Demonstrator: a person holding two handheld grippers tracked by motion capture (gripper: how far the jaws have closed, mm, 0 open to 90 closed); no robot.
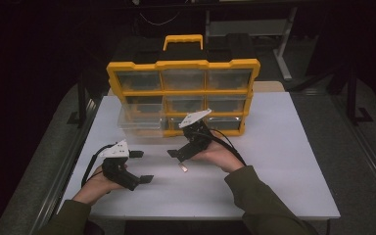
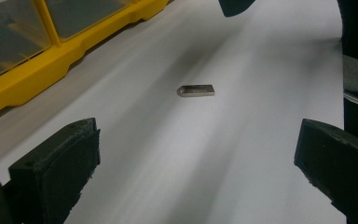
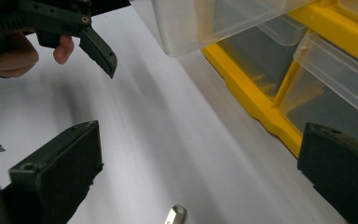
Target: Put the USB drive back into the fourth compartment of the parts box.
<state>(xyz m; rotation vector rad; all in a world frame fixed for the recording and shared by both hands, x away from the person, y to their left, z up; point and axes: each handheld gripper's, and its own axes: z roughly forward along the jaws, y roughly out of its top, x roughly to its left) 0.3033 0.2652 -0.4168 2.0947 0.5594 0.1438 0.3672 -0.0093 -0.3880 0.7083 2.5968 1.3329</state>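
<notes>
Small metal tab (image 2: 196,90) lies flat on white table (image 1: 284,166), btwn both grippers, touching neither. Left gripper (image 1: 141,166) jaws spread wide, nothing held, aimed at tab. Right gripper (image 1: 175,155) also spread, empty, hovering just over tab. Yellow organizer (image 1: 183,93) stands behind, one clear drawer (image 1: 139,120) pulled out bottom-left.

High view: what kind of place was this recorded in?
Probably a workshop or lab recording station, not a home. A plain white table stands under dark surroundings, with metal frame legs behind it. On it stands a yellow parts organizer with clear drawers, one clear drawer pulled out.
</notes>
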